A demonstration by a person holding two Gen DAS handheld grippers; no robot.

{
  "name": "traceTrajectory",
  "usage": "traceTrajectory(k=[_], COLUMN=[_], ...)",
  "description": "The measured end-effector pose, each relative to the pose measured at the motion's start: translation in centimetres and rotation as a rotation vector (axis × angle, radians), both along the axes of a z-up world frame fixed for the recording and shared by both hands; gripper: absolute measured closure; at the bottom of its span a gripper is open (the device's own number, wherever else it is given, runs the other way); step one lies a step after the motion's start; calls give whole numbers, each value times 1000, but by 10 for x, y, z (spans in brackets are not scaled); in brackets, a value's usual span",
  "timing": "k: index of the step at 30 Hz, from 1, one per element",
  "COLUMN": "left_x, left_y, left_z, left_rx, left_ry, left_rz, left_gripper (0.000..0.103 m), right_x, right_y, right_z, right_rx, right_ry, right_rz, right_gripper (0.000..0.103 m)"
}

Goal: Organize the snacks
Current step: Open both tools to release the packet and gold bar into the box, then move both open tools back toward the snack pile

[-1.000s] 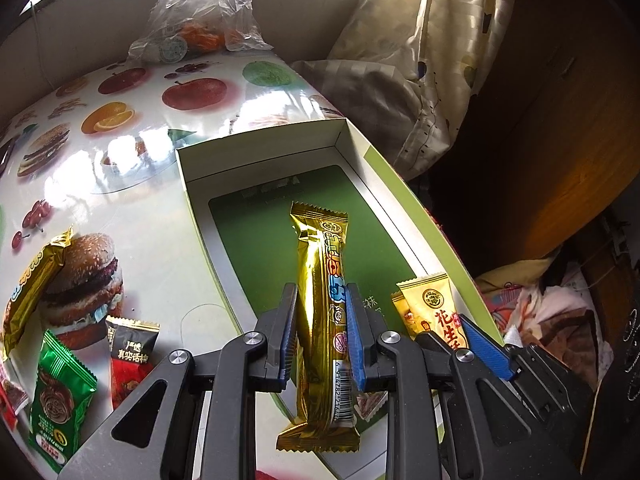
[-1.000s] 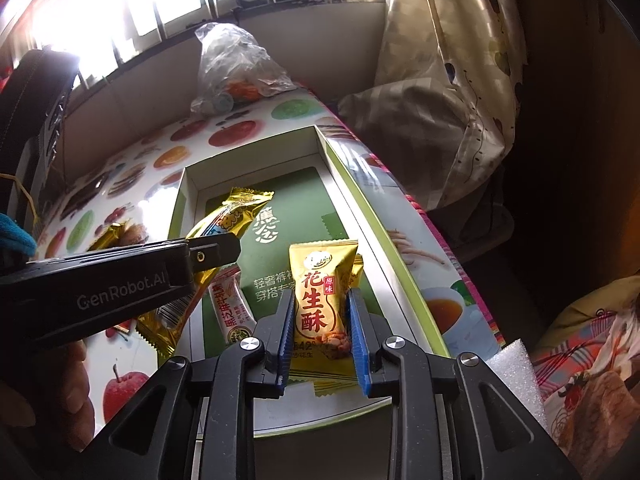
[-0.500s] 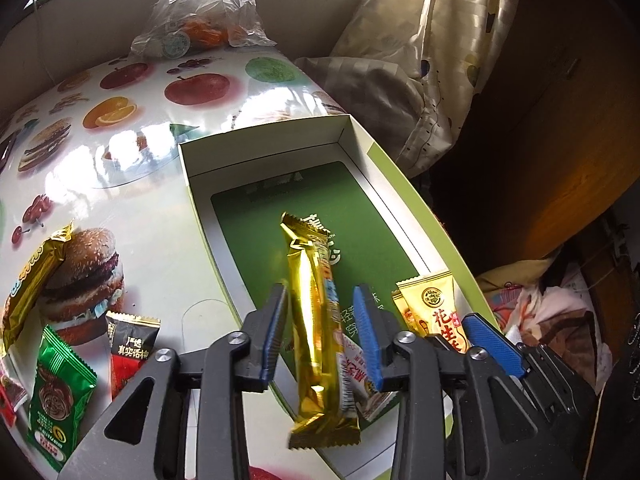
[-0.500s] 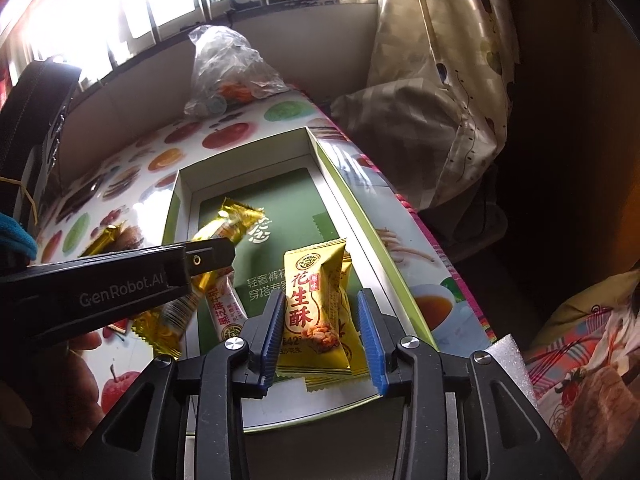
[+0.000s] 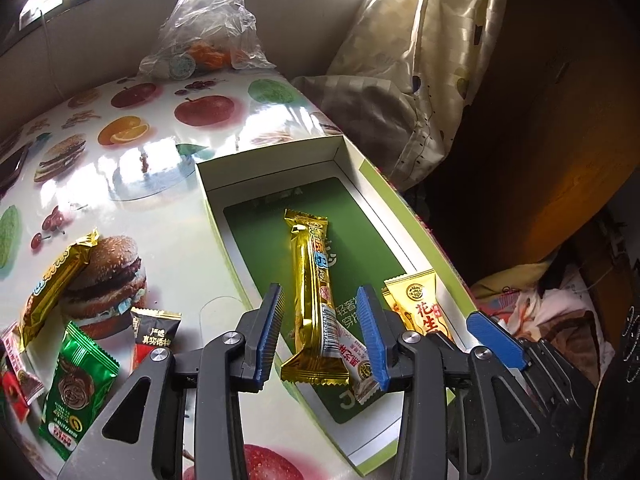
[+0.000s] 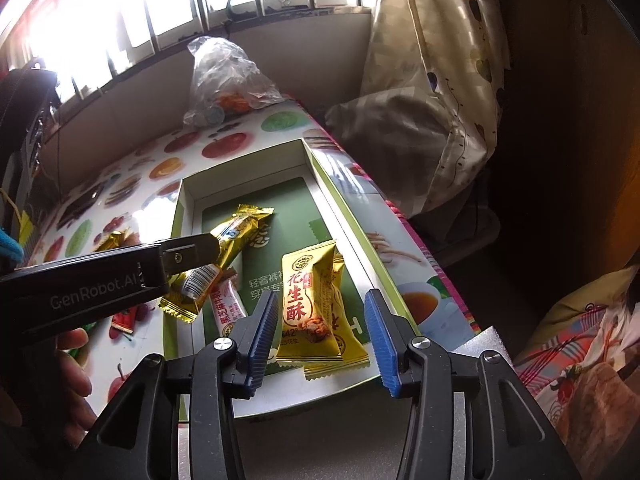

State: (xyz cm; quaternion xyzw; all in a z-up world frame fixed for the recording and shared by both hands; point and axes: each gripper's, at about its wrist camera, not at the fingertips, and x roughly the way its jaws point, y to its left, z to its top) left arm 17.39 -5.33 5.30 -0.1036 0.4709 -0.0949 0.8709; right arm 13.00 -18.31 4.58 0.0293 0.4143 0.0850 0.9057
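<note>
A shallow white and green box lies on the fruit-print table. My left gripper is open. A long gold snack bar lies between its blue pads without touching them, its near end resting over the box's left wall. My right gripper is opening over a yellow peanut candy pack. That pack lies free in the box on top of a second like it. A white and pink sachet lies beside the bar. In the left wrist view the peanut pack shows by a right gripper pad.
Loose snacks lie left of the box: another gold bar, a green pack, a black and red pack. A clear plastic bag sits at the far edge. Cushions and clutter lie beyond the table's right edge. A hand holds the left gripper.
Both grippers were shut on their snacks a second ago. Their jaws have parted, and the gold bar and the peanut pack have settled into the box. Neither hand has shifted.
</note>
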Motion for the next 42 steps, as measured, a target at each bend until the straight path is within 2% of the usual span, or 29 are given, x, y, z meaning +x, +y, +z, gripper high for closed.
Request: traceTrajectory(k=[13, 24, 36, 42], left_x=[-32, -53, -76, -88], left_y=[21, 45, 65, 84], left_z=[21, 27, 29, 26], left_rx=[25, 42, 117, 115], left_ry=[-66, -93, -135, -134], left_rz=[48, 85, 117, 139], left_gripper=[63, 63, 63, 63], right_x=[-15, -23, -27, -28], right_y=[10, 26, 52, 70], right_z=[15, 24, 27, 26], right_rx=[24, 35, 44, 50], right_ry=[-36, -57, -64, -49], right_rz=[11, 43, 106, 158], right_gripper=[56, 55, 55, 55])
